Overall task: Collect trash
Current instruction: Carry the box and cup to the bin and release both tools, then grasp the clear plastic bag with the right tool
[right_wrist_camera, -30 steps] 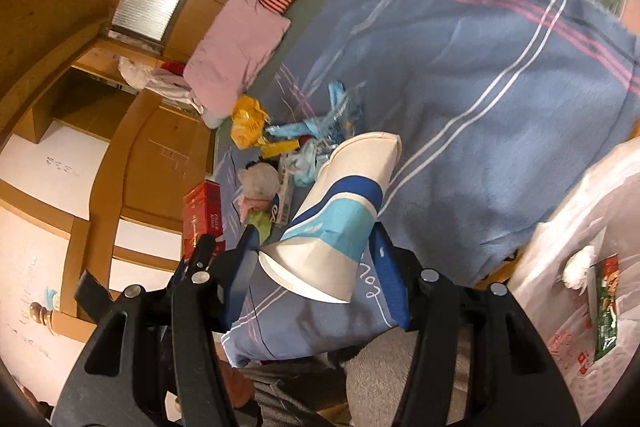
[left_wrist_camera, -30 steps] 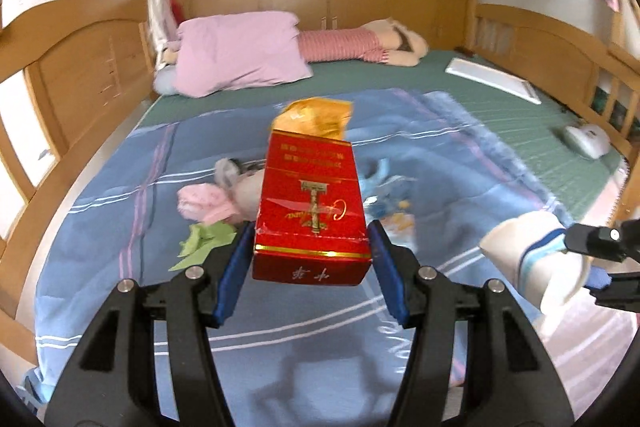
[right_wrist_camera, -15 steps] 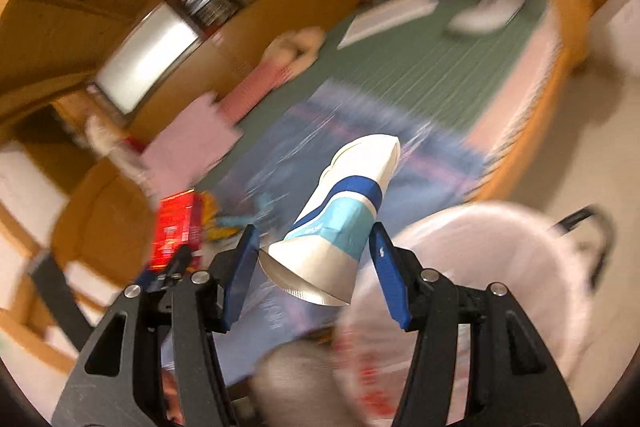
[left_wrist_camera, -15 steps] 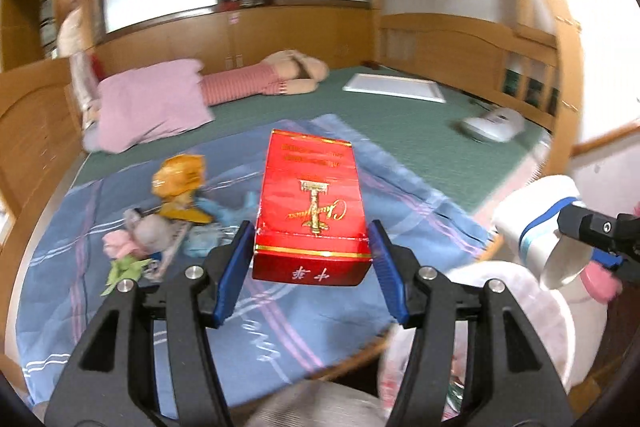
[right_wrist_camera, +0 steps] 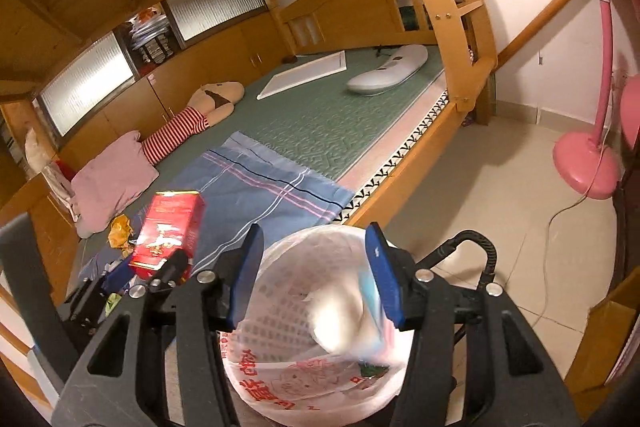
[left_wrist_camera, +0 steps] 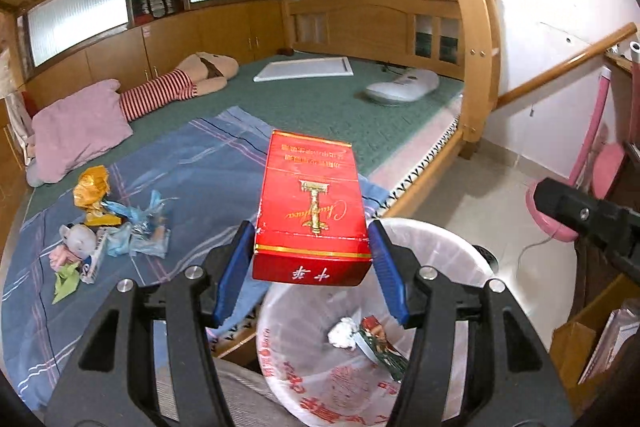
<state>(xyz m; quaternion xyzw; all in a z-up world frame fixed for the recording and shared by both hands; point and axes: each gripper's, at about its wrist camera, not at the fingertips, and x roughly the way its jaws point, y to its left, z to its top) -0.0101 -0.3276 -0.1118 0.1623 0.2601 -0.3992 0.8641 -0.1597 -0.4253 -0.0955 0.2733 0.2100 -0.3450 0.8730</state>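
ok so I've got the left gripper (left_wrist_camera: 311,269) clamped on the red carton (left_wrist_camera: 312,215), hanging over the near rim of the lined trash bin (left_wrist_camera: 460,247) beside the bed's edge; the right gripper (right_wrist_camera: 312,277) sits over the bin mouth, jaws closing with nothing between them, and a blurry white and blue cup (right_wrist_camera: 348,315) is inside below. My worry: the carton's long and only partly over the opening; let go now and it could clip the rim and tip onto the floor; rest of the trash pile (left_wrist_camera: 104,231) is on the blue sheet (left_wrist_camera: 200,163).
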